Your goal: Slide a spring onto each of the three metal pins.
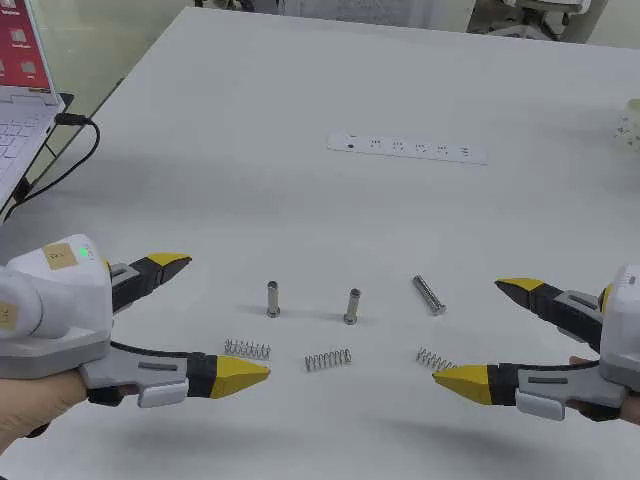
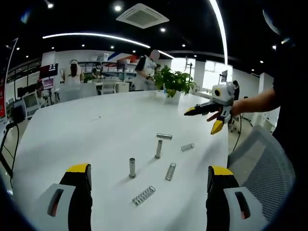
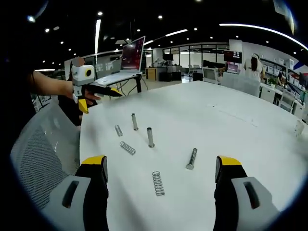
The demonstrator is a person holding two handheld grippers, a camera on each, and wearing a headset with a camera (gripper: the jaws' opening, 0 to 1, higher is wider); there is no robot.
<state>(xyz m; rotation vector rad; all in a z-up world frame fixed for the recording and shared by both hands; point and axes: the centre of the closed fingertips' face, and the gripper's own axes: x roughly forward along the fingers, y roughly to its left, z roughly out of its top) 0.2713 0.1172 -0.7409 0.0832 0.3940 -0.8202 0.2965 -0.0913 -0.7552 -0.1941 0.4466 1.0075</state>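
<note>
Two short metal pins stand upright on the white table [image 1: 300,200], one at the left [image 1: 273,298] and one in the middle [image 1: 352,305]. A third, longer pin [image 1: 429,295] lies flat to the right. In front of each pin lies a loose spring: left [image 1: 247,349], middle [image 1: 328,359], right [image 1: 433,358]. My left gripper [image 1: 225,318] is open with nothing in it, just left of the left spring. My right gripper [image 1: 466,331] hovers open and bare beside the right spring. In the right gripper view the flat pin [image 3: 191,159] and the nearest spring [image 3: 158,183] lie ahead of the jaws.
A white power strip [image 1: 407,148] lies further back on the table. An open laptop [image 1: 20,90] with a black cable [image 1: 70,160] sits at the far left edge. A potted plant [image 2: 175,81] stands at the table's far end.
</note>
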